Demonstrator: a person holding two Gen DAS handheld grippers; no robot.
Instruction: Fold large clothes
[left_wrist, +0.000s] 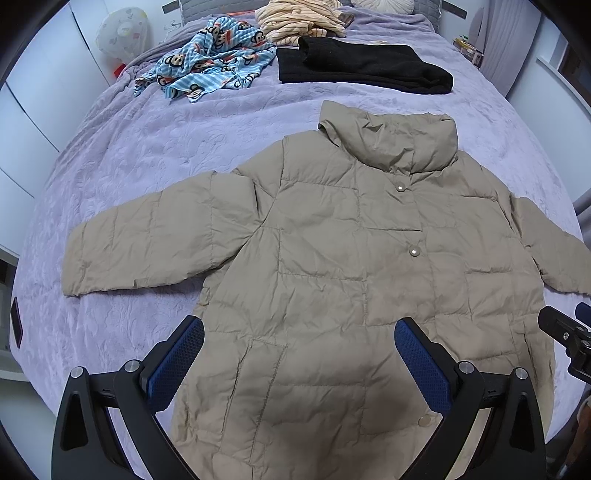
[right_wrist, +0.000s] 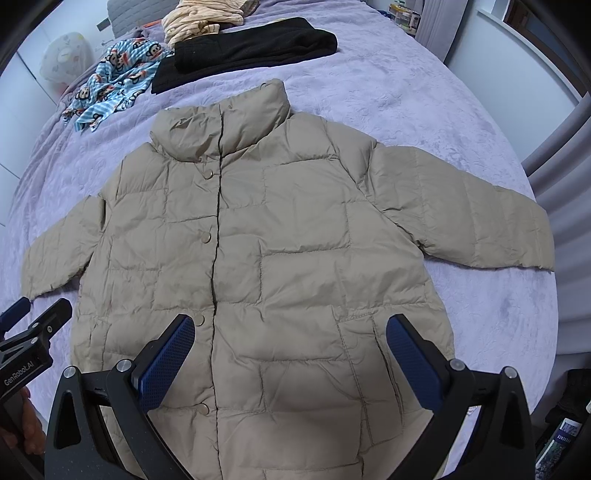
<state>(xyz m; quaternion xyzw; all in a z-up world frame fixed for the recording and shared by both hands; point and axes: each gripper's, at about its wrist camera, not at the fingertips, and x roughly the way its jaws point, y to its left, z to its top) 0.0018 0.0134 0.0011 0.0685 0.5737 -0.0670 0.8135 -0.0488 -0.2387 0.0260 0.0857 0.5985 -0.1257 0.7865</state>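
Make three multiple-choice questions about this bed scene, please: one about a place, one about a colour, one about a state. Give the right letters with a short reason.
1. Where does the black garment lie relative to the beige puffer jacket?
A. Beyond its collar
B. On its left sleeve
C. Under its hem

2. What colour is the bedspread?
A. Green
B. Lavender
C. Red

3. How is the jacket lying?
A. Folded in half
B. Rolled into a bundle
C. Spread flat, both sleeves out

Answers:
1 A: the black garment sits on the bed past the collar, apart from the jacket.
2 B: the cover around the jacket is pale purple.
3 C: the right wrist view shows both sleeves extended sideways, front closed, while the left hand-held gripper and right hand-held gripper stand open above the hem.
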